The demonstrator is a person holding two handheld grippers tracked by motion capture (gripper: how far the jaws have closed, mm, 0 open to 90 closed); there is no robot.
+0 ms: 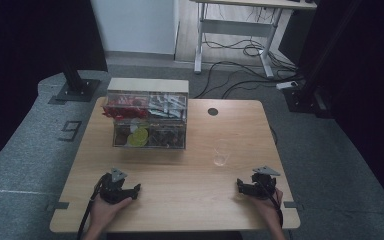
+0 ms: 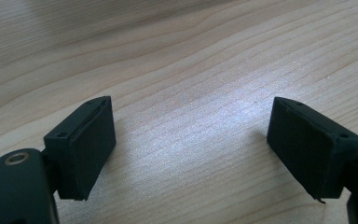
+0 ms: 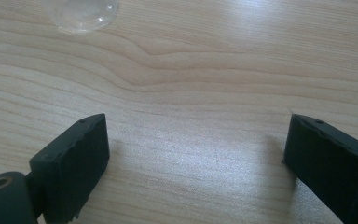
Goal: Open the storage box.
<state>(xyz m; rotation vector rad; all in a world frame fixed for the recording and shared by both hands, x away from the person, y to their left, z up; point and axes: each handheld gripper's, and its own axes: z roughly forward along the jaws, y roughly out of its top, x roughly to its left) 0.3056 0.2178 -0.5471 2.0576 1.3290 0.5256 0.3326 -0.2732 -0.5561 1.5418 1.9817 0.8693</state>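
My left gripper (image 1: 134, 190) rests on the wooden table (image 1: 190, 200) near its front left, held by a hand, jaws wide apart and open with bare wood between them (image 2: 191, 140). My right gripper (image 1: 241, 186) rests near the front right, also open, nothing between its pads (image 3: 196, 158). A clear drinking glass (image 1: 221, 154) stands upright on the table ahead of the right gripper; its base shows at the top left of the right gripper view (image 3: 81, 16). A clear four-compartment box (image 1: 149, 120) stands at the back left, holding red packets, white items, a yellow-green thing and dark items.
A round cable hole (image 1: 213, 111) sits in the tabletop at the back. Beyond the table stand a black stand base (image 1: 75, 90), a white desk frame (image 1: 237, 30) and loose cables (image 1: 250, 70) on the grey floor. Bare wood lies between the grippers.
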